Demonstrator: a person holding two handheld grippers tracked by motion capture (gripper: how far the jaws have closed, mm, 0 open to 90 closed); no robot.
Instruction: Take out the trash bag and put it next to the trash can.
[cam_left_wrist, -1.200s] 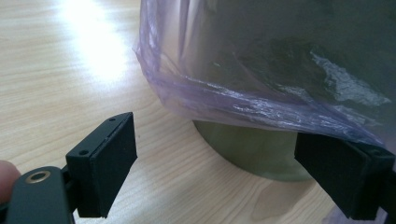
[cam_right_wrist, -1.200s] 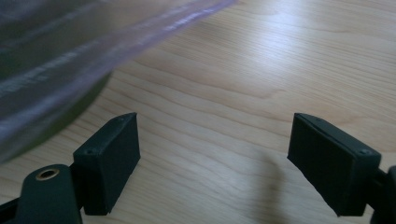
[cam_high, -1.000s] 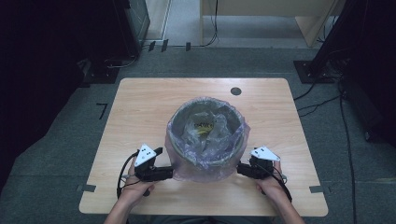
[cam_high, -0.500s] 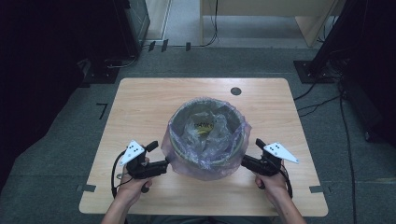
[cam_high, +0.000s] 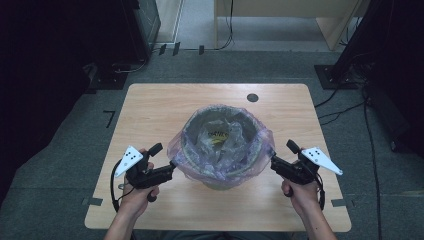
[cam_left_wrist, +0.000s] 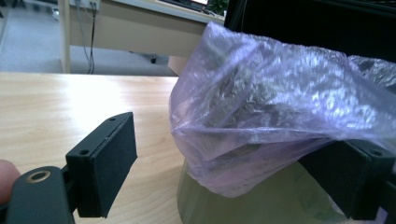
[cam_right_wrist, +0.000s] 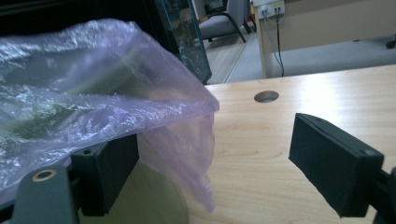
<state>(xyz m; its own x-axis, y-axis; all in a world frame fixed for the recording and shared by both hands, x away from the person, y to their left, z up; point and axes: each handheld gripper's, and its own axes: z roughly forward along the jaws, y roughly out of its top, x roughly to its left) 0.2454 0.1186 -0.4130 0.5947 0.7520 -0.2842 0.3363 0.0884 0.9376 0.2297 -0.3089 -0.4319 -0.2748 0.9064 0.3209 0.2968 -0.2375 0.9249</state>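
A grey bin (cam_high: 220, 150) lined with a purple bag (cam_high: 260, 150) stands at the table's (cam_high: 150, 110) centre, the left gripper (cam_high: 170, 171) at its eight o'clock and the right gripper (cam_high: 274, 163) at four o'clock, both released with jaws spread beside the bag's overhang.

Left hand (cam_high: 136, 192) gripping black two-jaw left gripper (cam_high: 171, 169), jaws spread wide, right hand (cam_high: 299, 192) gripping matching right gripper (cam_high: 274, 163), jaws likewise apart, both pointing inward

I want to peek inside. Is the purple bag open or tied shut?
Open. The purple bag is folded over the bin's rim, so the high view sees inside.
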